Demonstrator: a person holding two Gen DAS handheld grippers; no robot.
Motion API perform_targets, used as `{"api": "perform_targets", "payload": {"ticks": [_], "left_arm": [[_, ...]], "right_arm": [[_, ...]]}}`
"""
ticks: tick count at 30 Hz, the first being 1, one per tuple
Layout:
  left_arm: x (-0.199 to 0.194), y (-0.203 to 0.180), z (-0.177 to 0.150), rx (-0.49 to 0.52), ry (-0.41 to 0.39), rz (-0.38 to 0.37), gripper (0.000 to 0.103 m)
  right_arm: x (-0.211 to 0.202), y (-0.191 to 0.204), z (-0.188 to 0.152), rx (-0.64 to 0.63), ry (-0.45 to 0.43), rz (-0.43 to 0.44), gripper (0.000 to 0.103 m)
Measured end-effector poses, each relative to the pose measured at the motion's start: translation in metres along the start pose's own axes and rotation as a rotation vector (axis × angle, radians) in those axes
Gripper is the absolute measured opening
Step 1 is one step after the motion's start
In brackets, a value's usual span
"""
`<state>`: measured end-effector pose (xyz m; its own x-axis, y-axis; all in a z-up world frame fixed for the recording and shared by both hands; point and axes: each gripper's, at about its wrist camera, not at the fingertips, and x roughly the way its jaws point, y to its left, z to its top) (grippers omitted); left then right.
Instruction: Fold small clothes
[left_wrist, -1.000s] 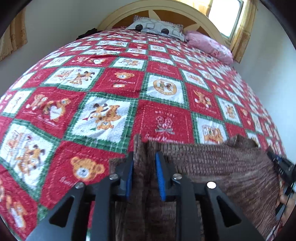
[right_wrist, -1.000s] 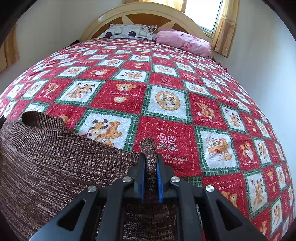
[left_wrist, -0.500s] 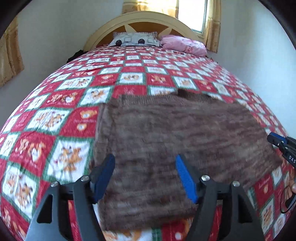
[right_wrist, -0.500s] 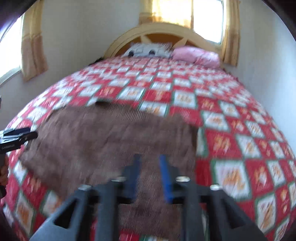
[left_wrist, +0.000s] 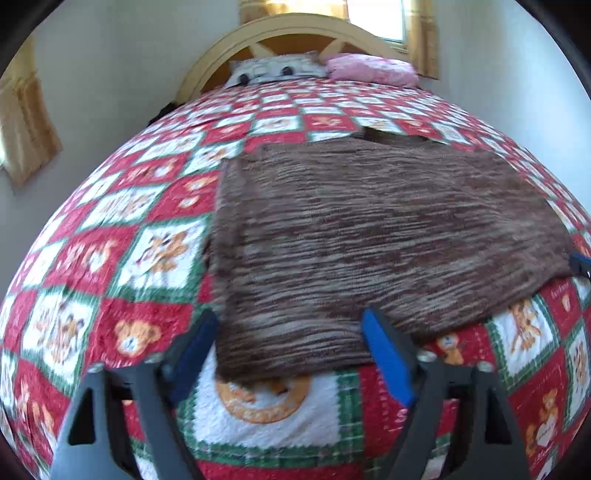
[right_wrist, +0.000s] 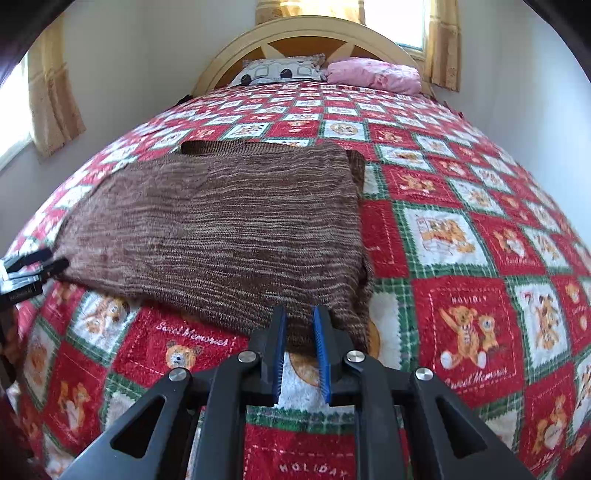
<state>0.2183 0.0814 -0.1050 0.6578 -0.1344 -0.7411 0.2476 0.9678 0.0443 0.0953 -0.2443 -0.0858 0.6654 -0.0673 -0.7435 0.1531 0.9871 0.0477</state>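
Both tongs empty, left tongs (left_wrist: 291, 354) wide, right tongs (right_wrist: 300, 349) narrowly parted, above sweater (right_wrist: 221, 229).

Both wrist views low over bed foot, facing headboard (left_wrist: 295, 33), sharing brown garment (right_wrist: 221, 229)

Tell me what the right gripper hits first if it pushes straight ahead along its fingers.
Most likely the near edge of the brown knit garment, lying just beyond the right gripper on the quilt; depth is hard to judge.
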Motion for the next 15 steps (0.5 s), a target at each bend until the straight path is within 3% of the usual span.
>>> {"api": "perform_targets", "payload": {"ticks": [3, 5, 9, 12, 15], "left_arm": [[-0.002, 0.026, -0.004, -0.144, 0.026, -0.074, 0.089], [-0.011, 0.044, -0.008, -0.23, 0.0, -0.088, 0.089], [-0.027, 0.076, -0.002, -0.372, -0.089, -0.132, 0.089], [-0.02, 0.078, 0.012, -0.392, -0.072, -0.125, 0.089], [-0.013, 0.065, 0.021, -0.341, -0.057, -0.081, 0.089]], "right_arm": [[-0.006, 0.003, 0.006, 0.014, 0.011, -0.011, 0.016], [-0.014, 0.011, 0.009, -0.002, -0.016, -0.022, 0.016], [-0.03, 0.047, 0.022, -0.051, -0.11, 0.065, 0.016], [-0.013, 0.085, 0.034, -0.077, -0.087, 0.162, 0.016], [0.017, 0.112, 0.036, -0.08, -0.039, 0.186, 0.016]]}}
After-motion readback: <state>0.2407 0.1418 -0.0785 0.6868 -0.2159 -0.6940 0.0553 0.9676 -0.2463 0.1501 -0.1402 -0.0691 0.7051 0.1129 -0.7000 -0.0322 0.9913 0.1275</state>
